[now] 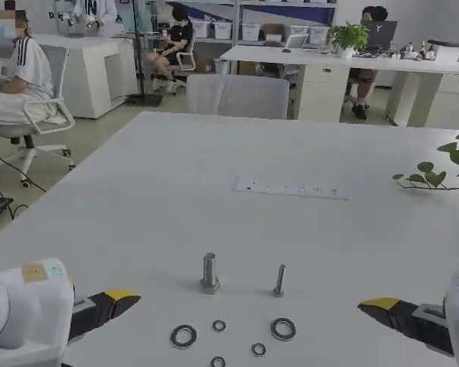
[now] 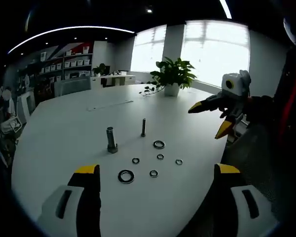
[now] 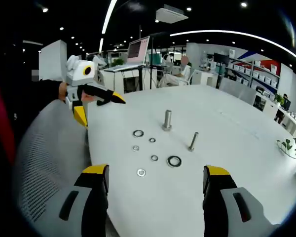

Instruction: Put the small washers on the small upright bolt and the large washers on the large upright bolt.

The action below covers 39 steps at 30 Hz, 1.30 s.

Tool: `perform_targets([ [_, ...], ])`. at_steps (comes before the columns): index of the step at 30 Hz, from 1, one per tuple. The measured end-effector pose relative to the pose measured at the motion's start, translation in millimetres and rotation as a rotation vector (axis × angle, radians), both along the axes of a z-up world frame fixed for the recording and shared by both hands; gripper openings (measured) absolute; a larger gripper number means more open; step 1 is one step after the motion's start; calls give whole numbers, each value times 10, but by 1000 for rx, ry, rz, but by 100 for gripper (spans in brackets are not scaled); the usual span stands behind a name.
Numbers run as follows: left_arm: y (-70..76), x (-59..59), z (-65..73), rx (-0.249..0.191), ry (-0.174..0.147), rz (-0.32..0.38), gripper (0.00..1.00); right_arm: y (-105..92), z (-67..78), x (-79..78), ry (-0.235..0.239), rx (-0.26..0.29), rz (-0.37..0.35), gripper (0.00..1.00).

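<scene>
On the white table (image 1: 138, 199) a large bolt (image 1: 209, 273) and a small bolt (image 1: 280, 280) stand upright side by side. In front of them lie two large washers (image 1: 183, 336) (image 1: 283, 329) and several small washers (image 1: 219, 326), all flat and loose. My left gripper (image 1: 111, 302) hovers at the near left, open and holding nothing. My right gripper (image 1: 382, 307) hovers at the near right, likewise open. The left gripper view shows its own jaws (image 2: 157, 169) spread wide before the large bolt (image 2: 111, 139) and small bolt (image 2: 143, 127). In the right gripper view the right gripper (image 3: 155, 170) faces the washers (image 3: 174, 161).
A white power strip (image 1: 291, 189) lies further back on the table. Plant sprigs (image 1: 444, 164) reach in from the right edge, and a potted plant (image 2: 171, 76) stands on the table. A grey chair (image 1: 237, 95) sits at the far side. People sit at desks beyond.
</scene>
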<state>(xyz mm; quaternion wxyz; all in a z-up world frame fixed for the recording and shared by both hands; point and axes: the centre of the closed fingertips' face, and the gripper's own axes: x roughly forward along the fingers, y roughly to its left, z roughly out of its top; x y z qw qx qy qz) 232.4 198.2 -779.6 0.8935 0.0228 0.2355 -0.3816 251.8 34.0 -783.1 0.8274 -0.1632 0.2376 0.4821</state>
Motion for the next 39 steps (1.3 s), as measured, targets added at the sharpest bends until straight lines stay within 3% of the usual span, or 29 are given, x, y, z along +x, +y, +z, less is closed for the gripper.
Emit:
perform_targets([
  [39,-11,-24,-20,8,5,-9,92,25,-21,-26,5,-24,26,72],
])
